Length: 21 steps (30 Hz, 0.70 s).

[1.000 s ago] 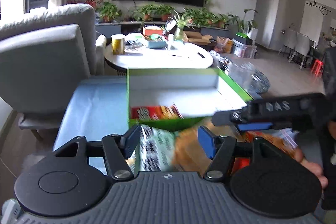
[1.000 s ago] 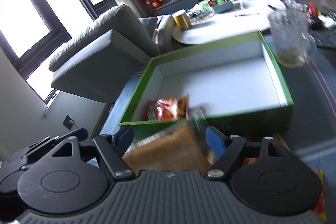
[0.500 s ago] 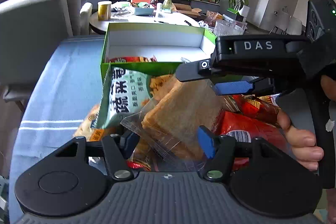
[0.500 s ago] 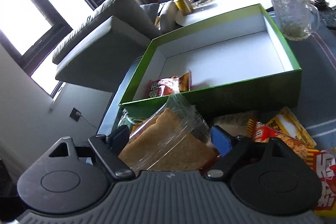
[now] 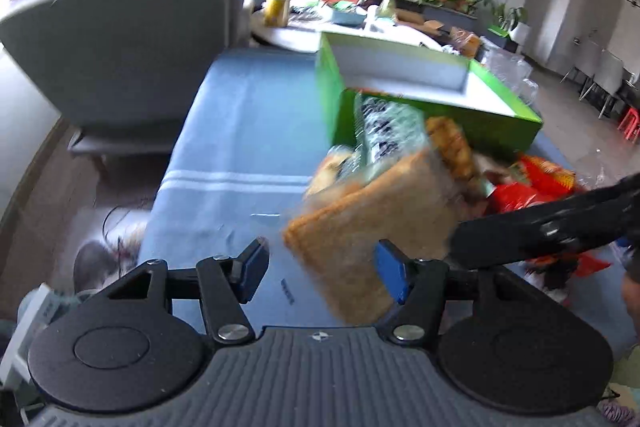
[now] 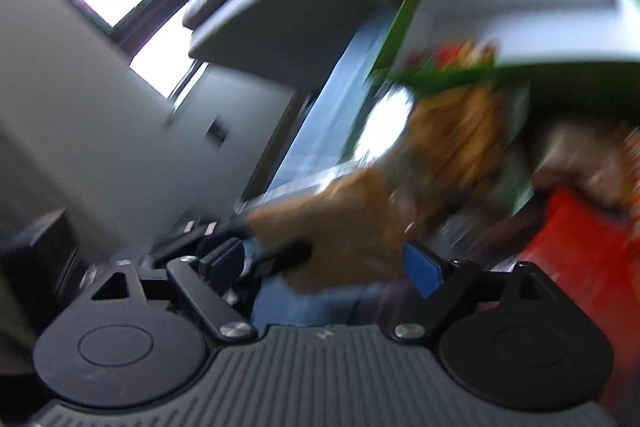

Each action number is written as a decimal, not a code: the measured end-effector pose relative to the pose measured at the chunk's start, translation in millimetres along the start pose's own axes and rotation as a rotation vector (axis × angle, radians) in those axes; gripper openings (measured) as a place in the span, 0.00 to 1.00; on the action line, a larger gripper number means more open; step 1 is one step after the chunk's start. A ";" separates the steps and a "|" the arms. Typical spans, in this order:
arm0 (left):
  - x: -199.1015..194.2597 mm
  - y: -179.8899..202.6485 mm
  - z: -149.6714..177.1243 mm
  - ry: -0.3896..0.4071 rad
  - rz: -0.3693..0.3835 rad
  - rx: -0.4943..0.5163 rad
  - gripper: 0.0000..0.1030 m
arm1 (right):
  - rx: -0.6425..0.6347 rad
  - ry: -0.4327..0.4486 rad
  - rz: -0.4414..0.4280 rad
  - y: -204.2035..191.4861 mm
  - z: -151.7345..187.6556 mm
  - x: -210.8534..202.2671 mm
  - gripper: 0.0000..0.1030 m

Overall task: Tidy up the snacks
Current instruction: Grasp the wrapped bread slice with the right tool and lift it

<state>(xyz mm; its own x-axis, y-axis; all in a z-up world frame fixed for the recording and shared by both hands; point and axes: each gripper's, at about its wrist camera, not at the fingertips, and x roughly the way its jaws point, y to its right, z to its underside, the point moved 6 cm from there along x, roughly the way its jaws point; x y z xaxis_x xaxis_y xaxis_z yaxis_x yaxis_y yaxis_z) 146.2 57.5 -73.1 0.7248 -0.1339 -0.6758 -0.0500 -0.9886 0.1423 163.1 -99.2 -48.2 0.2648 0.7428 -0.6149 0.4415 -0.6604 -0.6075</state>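
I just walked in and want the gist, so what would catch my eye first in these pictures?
The bright green box with white inside walls stands out, sitting on the blue tablecloth toward the far right in the left wrist view. Right in front of it lies a heap of snack packets, topped by a clear-wrapped brown toast packet between both tongs. A grey armchair fills the left background.

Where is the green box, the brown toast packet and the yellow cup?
green box (image 5: pixel 436 125), left wrist view: on its green front wall.
brown toast packet (image 5: pixel 360 223), left wrist view: on the middle of the brown slab.
yellow cup (image 5: pixel 276 10), left wrist view: on its side, on the far round table.
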 end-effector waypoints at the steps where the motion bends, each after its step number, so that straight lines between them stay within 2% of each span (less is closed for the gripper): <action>1: -0.4 -2.9 2.2 0.003 -0.013 -0.003 0.53 | 0.009 -0.015 -0.009 -1.5 4.2 2.3 0.78; 3: -1.3 -4.7 2.7 0.015 -0.021 -0.004 0.53 | 0.020 -0.015 0.011 -0.7 4.5 2.2 0.78; 10: -1.8 -1.1 6.8 0.021 0.008 -0.003 0.54 | -0.043 0.117 0.118 -1.9 -8.2 -16.0 0.78; 18: 7.5 1.7 17.5 -0.004 0.065 -0.028 0.54 | -0.049 0.084 0.193 6.4 -13.0 19.5 0.78; 21: 7.9 1.0 17.7 0.004 0.069 -0.023 0.54 | -0.059 0.078 0.197 2.7 -10.5 22.8 0.78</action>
<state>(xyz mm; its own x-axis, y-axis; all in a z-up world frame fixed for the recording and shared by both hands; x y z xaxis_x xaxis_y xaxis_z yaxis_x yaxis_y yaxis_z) 139.7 54.2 -91.1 0.7229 -0.2017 -0.6609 -0.0843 -0.9751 0.2054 179.3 -82.9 -58.6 0.4153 0.6082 -0.6765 0.4234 -0.7874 -0.4480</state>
